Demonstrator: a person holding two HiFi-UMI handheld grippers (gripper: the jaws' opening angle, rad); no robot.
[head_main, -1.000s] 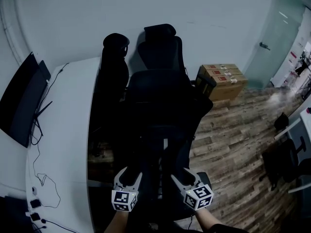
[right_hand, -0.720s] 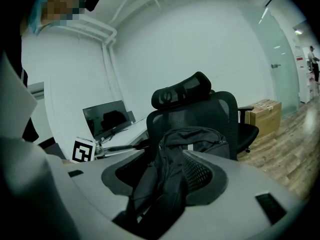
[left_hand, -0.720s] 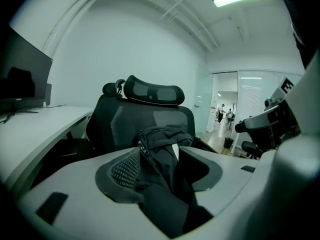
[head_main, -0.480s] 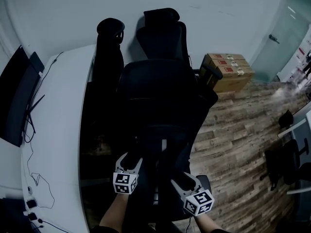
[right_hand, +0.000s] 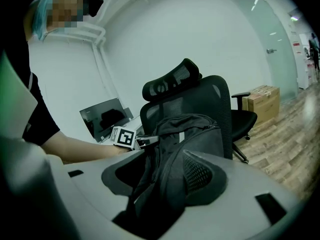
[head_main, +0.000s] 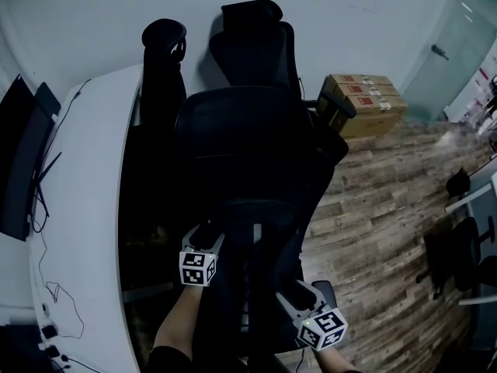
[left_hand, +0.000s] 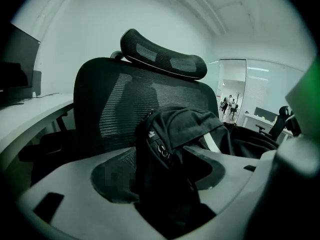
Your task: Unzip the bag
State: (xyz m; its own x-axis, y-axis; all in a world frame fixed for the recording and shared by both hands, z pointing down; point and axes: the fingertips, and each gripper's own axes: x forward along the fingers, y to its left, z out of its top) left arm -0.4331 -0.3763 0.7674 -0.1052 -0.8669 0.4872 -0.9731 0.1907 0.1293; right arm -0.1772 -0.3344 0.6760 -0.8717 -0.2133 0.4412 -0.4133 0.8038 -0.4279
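Note:
A black backpack (head_main: 260,208) stands on the seat of a black mesh office chair (head_main: 248,53). My left gripper (head_main: 208,235) is at the bag's left side. In the left gripper view its jaws (left_hand: 160,164) are opening, with the bag (left_hand: 170,129) and a zip pull ring (left_hand: 162,151) between them, the pads not pressing. My right gripper (head_main: 293,290) is nearer me at the bag's right. In the right gripper view bag (right_hand: 195,134) fabric bunches in the gap of its jaws (right_hand: 165,169), which look shut on it. The left gripper (right_hand: 142,140) shows there too.
A curved white desk (head_main: 85,208) with a dark monitor (head_main: 19,169) and cables runs along the left. A second black chair (head_main: 159,68) stands behind. Cardboard boxes (head_main: 365,99) sit by the wall on the wood floor (head_main: 373,208).
The left gripper has moved forward along the bag's left side. The right gripper has drawn back toward me. The view has tilted lower.

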